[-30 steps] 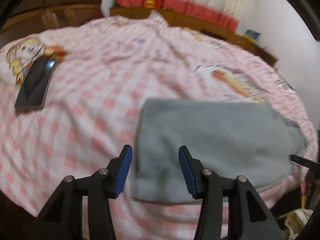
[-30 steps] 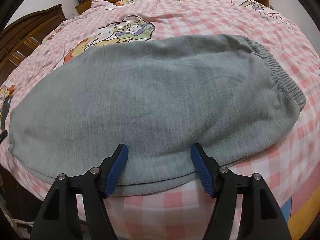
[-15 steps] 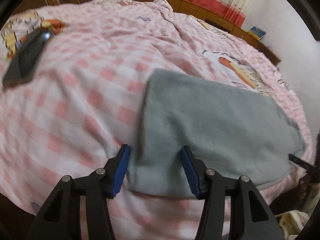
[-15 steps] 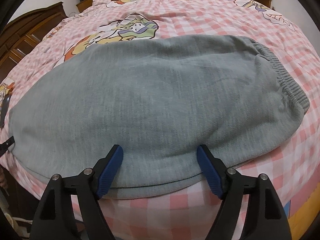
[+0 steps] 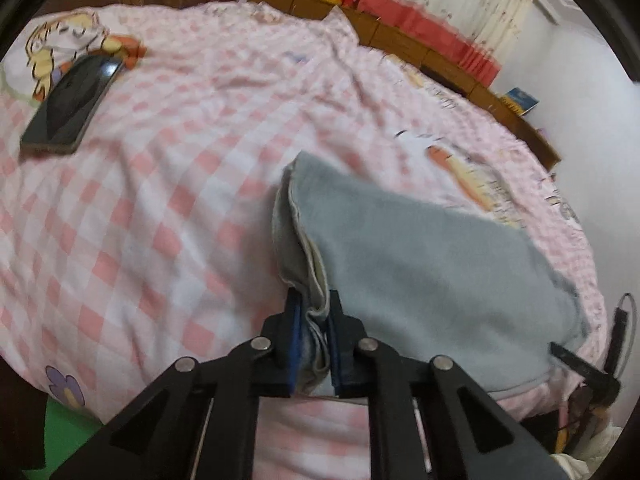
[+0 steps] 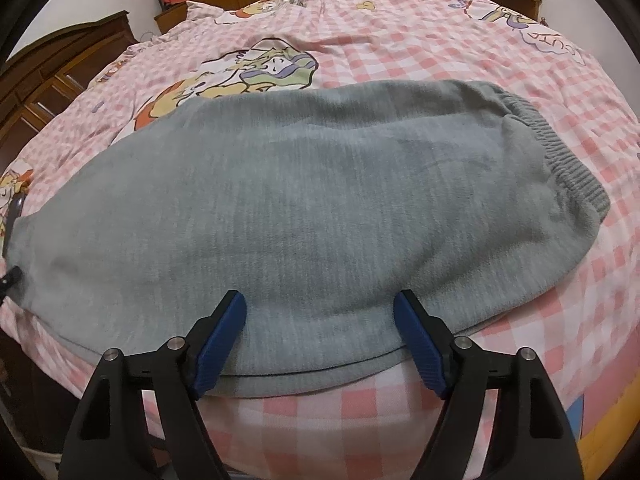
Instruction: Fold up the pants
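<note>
The bed (image 6: 440,32), under its pink checked cover, carries everything here, and I use its near edge because my fingers can reach in over it from the side.

The grey pants (image 6: 320,200) lie flat across it, just ahead of my right fingers and stretching away to both sides of them, legs laid one on the other, so that one long stack is left to fold. The ribbed waistband (image 6: 568,160) sits far off to the right of those fingers; the leg ends run off to their left.

My left fingers (image 5: 314,336) have just been closing, and now they are clenched on the leg-end corner of the pants, the layers bunched between the blue pads. I pinch all the layers at once, so that, I judge, they will travel together when I carry this end over towards the waistband.

My right fingers (image 6: 320,340) stand released, spread wide over the near long edge of the pants with cloth between them but not pinched. I judge I keep them there to take that edge or steady it.

A dark phone (image 5: 68,108) lies well beyond my left fingers, to their left, clear of the fold.
</note>
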